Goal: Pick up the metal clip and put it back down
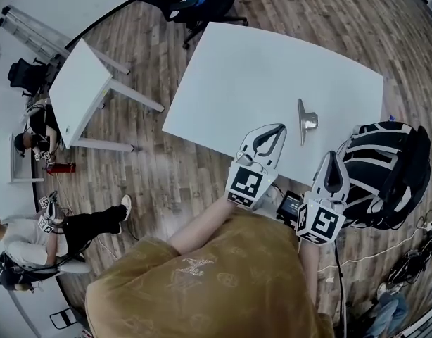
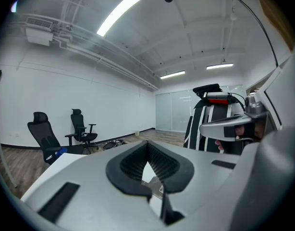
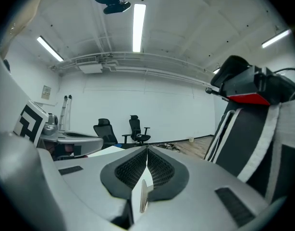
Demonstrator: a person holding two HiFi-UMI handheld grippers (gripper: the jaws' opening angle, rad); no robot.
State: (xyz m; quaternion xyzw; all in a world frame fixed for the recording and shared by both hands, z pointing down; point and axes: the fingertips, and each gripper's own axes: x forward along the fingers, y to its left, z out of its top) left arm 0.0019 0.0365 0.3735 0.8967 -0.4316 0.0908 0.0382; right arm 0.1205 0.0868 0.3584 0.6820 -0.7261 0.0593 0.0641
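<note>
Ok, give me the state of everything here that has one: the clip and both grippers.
metal clip: lying on the white table, touched by neither gripper.
left gripper: shut, nothing between its jaws, held at the table's near edge, short of the clip.
right gripper: shut, empty, held by the table's near edge.

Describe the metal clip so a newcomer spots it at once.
Take the larger white table. The metal clip lies near its edge nearest the person, toward the right. It is the only thing lying on top: small, silver, shiny.
</note>
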